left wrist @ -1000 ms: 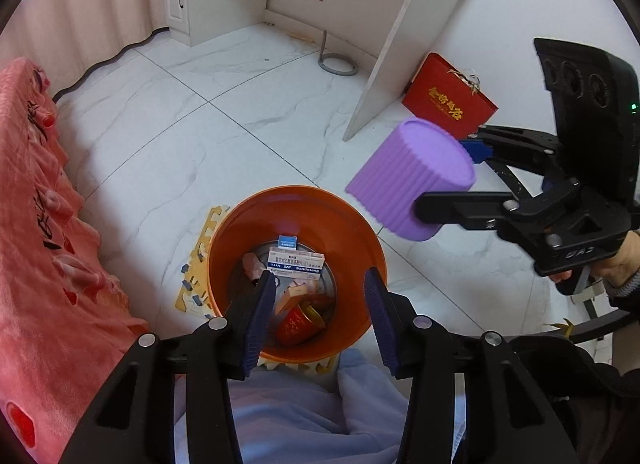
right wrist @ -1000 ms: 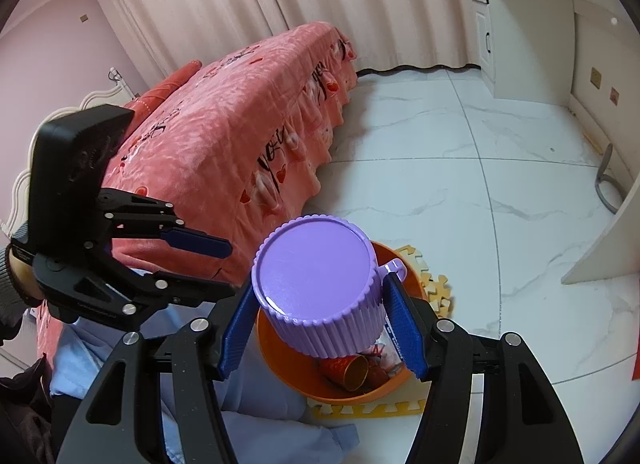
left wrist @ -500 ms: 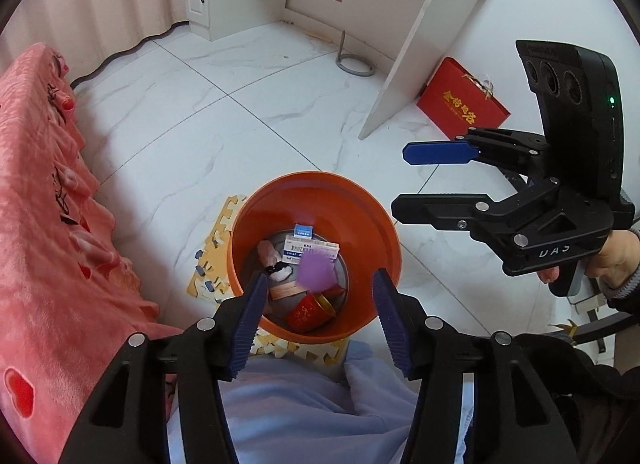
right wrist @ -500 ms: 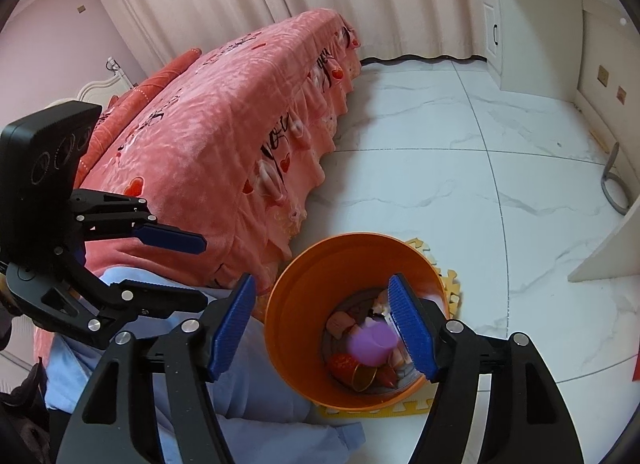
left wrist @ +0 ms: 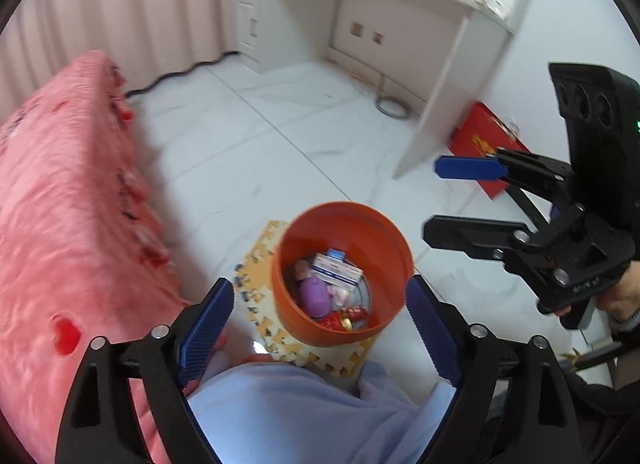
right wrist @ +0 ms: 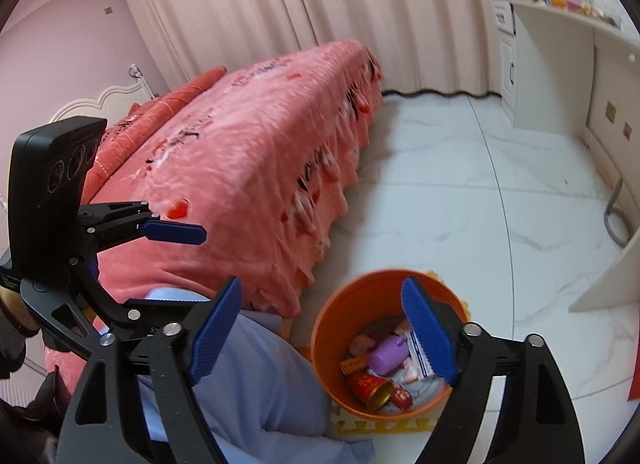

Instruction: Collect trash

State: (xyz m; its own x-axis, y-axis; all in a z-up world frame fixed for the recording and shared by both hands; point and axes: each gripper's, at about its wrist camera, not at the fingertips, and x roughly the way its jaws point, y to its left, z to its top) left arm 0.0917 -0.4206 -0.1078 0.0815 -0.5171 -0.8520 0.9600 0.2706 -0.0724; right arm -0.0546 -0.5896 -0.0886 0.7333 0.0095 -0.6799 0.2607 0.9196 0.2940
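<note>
Both grippers, left (left wrist: 320, 328) and right (right wrist: 324, 332), have just been opening and stand spread with nothing between the fingers. The purple cup (left wrist: 315, 297) lies in the orange bin (left wrist: 384, 224) among other trash, the bed (right wrist: 248, 168) at its 10 o'clock in the right view.

The white floor (left wrist: 248, 136) holds a yellow puzzle mat (left wrist: 260, 264). An orange bin (left wrist: 384, 232) stands on the mat. Beside the bin is a pink bed (right wrist: 248, 152). Farther from the bin stand a white desk (left wrist: 436, 104) and a red bag (left wrist: 480, 136).
</note>
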